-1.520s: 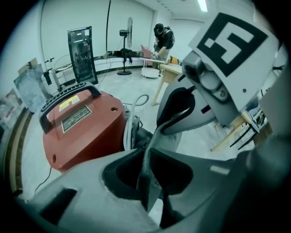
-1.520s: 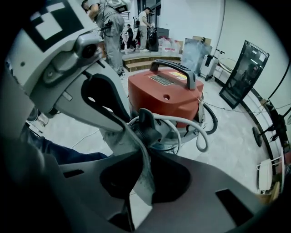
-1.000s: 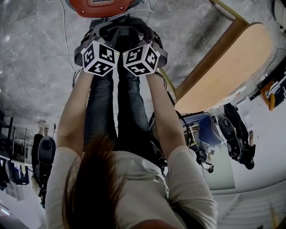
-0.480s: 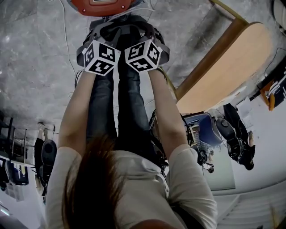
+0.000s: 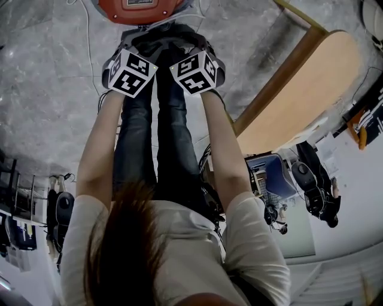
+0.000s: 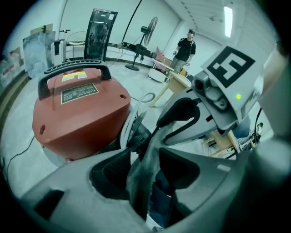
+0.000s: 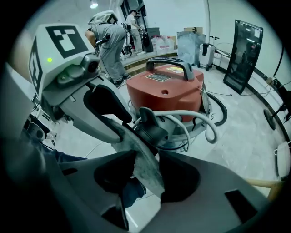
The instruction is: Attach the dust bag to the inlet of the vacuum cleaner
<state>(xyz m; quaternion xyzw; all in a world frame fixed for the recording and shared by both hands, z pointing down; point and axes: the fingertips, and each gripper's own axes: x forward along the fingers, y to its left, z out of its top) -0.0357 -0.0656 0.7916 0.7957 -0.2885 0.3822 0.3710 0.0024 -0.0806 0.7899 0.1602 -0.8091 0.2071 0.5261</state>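
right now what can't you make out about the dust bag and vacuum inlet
- Left gripper view: dust bag and right hand-held gripper cover the inlet's mouth.
- Right gripper view: left hand-held gripper hides the bag's far end.
- Head view: vacuum cleaner cut off at top edge; bag hidden under marker cubes.
- Both jaws have just been opening, bag between.

The label (image 6: 79,93) on the vacuum cleaner (image 6: 82,125) is unreadable.

Bare left forearm (image 5: 99,143) and right forearm (image 5: 222,143) are held outstretched, parallel. Grey plastic left gripper (image 6: 146,164) and right gripper (image 7: 145,168) are pitched steeply down. Jaws have just been opened, with grey fabric (image 6: 152,136) between each pair.
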